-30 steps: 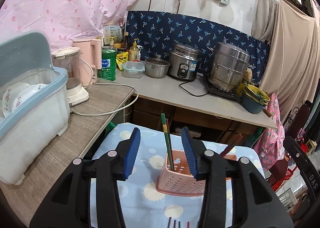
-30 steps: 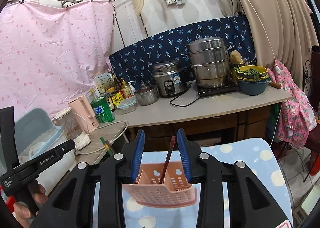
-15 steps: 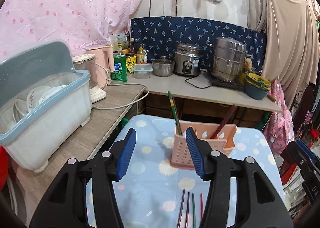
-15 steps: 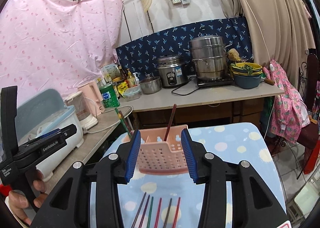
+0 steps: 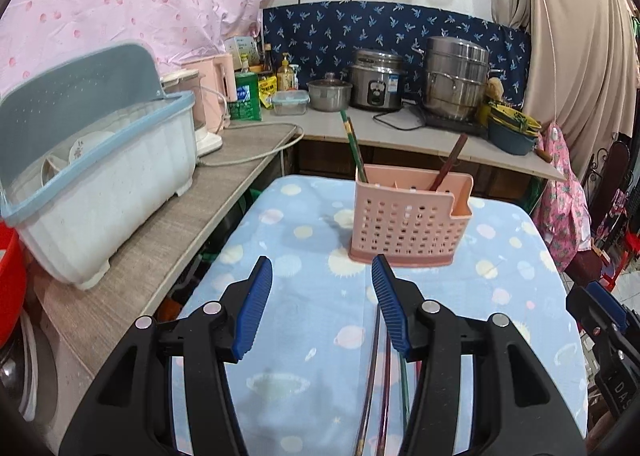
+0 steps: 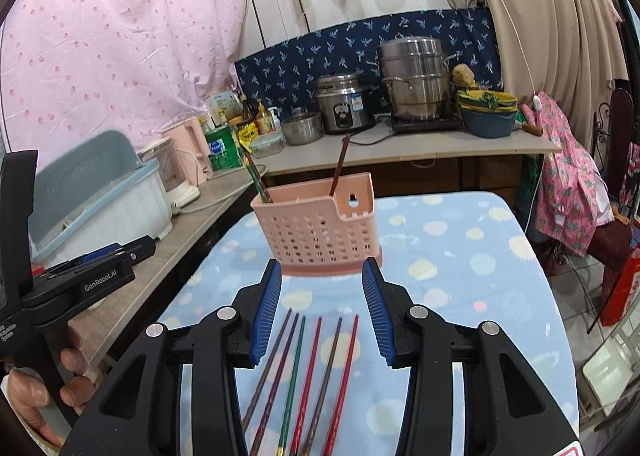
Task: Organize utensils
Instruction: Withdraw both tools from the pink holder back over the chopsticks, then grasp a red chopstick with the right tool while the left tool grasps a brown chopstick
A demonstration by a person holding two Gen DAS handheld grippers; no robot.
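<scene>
A pink perforated utensil basket (image 5: 408, 222) (image 6: 320, 228) stands on the blue dotted tablecloth (image 5: 312, 320) (image 6: 452, 256). It holds a green chopstick (image 5: 352, 148) (image 6: 256, 180) at its left end and a dark red chopstick (image 5: 448, 164) (image 6: 339, 166) towards the right. Several loose chopsticks (image 6: 308, 380) (image 5: 380, 388) lie side by side on the cloth in front of the basket. My left gripper (image 5: 322, 304) is open and empty, above the cloth short of the basket. My right gripper (image 6: 322, 312) is open and empty, over the far ends of the loose chopsticks.
A dish rack with a blue lid (image 5: 92, 172) sits on the wooden counter (image 5: 160, 240) at the left. A kettle, bottles, a rice cooker (image 5: 374, 80) and a steel steamer pot (image 5: 456, 76) stand on the back counter. The left gripper's body shows in the right wrist view (image 6: 72, 280).
Both grippers have pulled back and away from the basket, which now stands clear ahead of them. The loose chopsticks have come into full view under the right gripper.
</scene>
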